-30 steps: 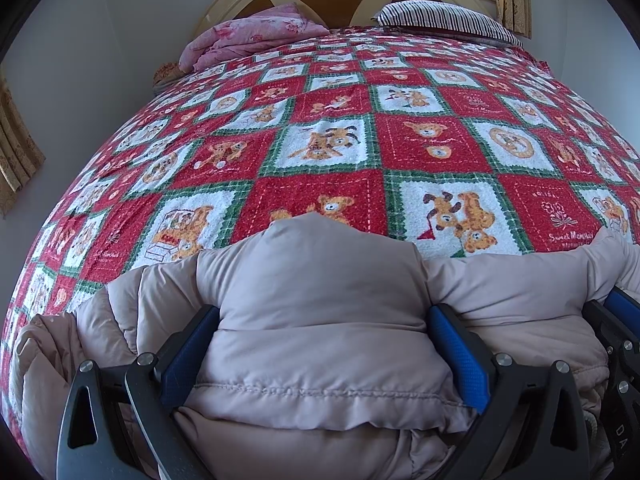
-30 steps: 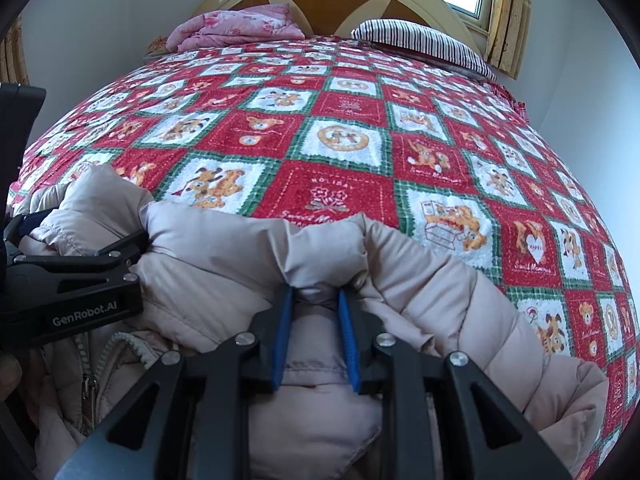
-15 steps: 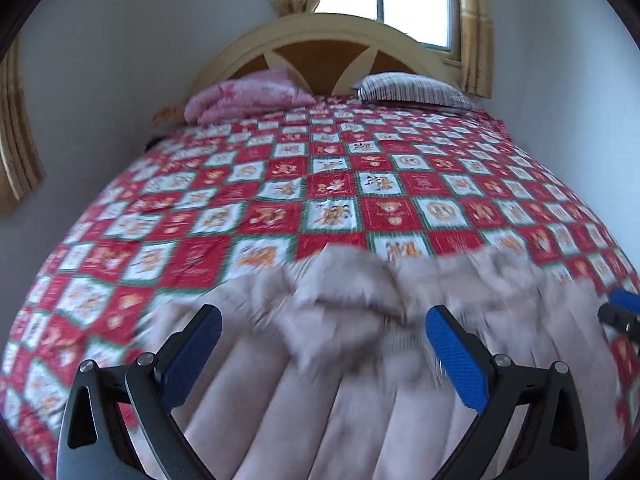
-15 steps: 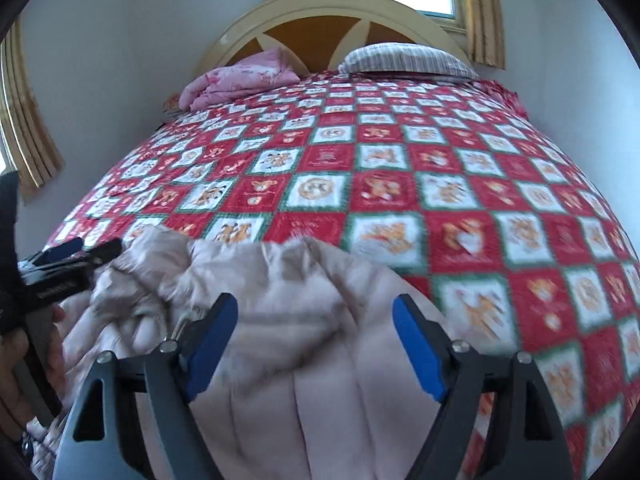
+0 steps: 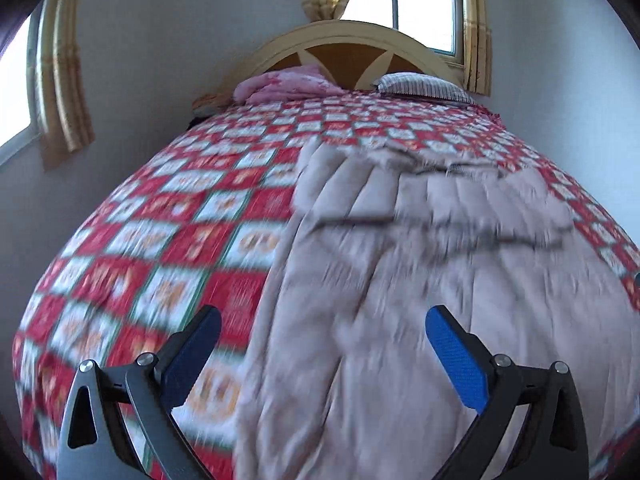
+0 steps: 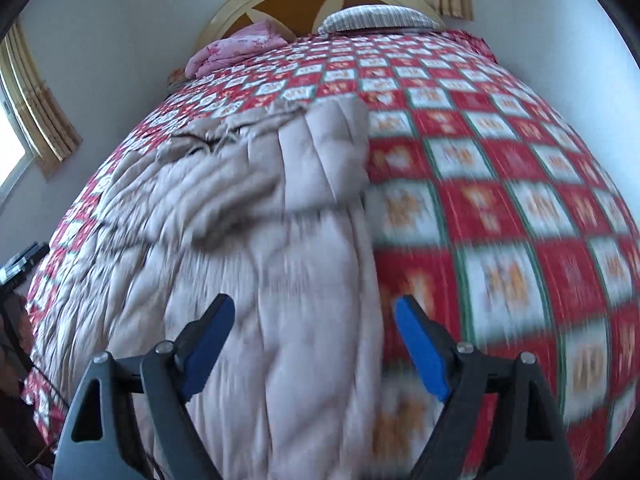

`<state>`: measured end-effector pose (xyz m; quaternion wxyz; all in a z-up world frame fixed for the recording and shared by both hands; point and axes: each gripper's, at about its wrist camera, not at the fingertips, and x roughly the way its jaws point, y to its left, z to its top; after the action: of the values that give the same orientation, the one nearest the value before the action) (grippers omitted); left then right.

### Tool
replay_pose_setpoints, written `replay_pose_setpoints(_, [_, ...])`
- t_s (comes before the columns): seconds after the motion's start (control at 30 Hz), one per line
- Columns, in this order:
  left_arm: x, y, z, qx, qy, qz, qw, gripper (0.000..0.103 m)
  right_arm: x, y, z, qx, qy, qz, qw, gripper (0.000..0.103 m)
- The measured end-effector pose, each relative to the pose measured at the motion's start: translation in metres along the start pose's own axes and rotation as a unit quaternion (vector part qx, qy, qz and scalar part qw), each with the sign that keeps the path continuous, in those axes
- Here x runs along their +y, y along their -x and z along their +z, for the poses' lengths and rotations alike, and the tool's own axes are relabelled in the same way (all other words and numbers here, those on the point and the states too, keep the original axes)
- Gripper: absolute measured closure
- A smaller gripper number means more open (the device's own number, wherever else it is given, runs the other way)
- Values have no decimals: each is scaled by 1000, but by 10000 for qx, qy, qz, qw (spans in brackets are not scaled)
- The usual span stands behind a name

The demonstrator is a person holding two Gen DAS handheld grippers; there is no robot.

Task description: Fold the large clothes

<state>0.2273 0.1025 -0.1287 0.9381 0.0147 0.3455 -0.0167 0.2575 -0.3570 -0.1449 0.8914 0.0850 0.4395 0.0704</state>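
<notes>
A long beige quilted puffer coat (image 5: pixel 420 264) lies spread lengthwise on the bed, its folded-over top end toward the headboard. The same coat (image 6: pixel 256 240) fills the left half of the right wrist view. My left gripper (image 5: pixel 322 340) hovers over the coat's left edge, jaws wide apart with nothing between the blue pads. My right gripper (image 6: pixel 314 328) hangs above the coat's right edge near the foot of the bed; its jaws are opening and hold nothing. Both views are motion-blurred.
The bed wears a red, white and green teddy-bear patchwork cover (image 5: pixel 168 240), bare to the coat's left and right (image 6: pixel 520 220). A pink folded blanket (image 5: pixel 288 84) and a striped pillow (image 5: pixel 424 86) lie by the wooden headboard (image 5: pixel 352 52). Curtained windows stand behind and at left.
Both grippers let go of the bunched coat and pulled back and up from it. The right jaws went from shut on a fold to wide apart. The coat now lies stretched out flat.
</notes>
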Motion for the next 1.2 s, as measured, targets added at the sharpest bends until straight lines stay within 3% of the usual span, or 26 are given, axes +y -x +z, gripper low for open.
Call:
replay_pose_setpoints(0.23, [25,11,-71,325,164,-99,9993,1,-17,36,-77,162,-561,-47,9983,16])
replay_pose_setpoints(0.33, [30,3,-86,422,231,31,9988,1,-16,38,-104,237,-792,169,9964,16])
replay_pose_setpoints(0.53, [44,-5,-103,550,796,-544,9938,1,0,27,-143,382,-980,459,9934,18])
replay_pose_setpoints(0.67, [41,-3,-104,491,794,-646,9935,2,11,29,-154,217,-926,462,9944,35])
replay_pose_setpoints(0.73, [38,2,-104,453,708,-842,9929,32,8,29,-155,150,-944,455,9944,54])
replay_pose_setpoints(0.77, [34,6,-103,455,625,-1047,9915,59,1,28,-154,134,-1126,723,9909,72])
replay_pose_setpoints(0.8, [32,9,-101,459,593,-1169,9903,76,-3,28,-155,131,-1282,990,9867,79])
replay_pose_setpoints(0.83, [30,14,-99,422,558,-1278,9893,82,-7,28,-157,100,-1409,1167,9831,81])
replay_pose_setpoints(0.97, [31,46,-89,214,614,-1646,9842,92,-1,41,-155,-171,-1395,1398,9802,88])
replay_pose_setpoints(1.2, [37,134,-59,-390,553,-2250,9720,93,-6,112,-149,-915,-1425,2028,9645,91])
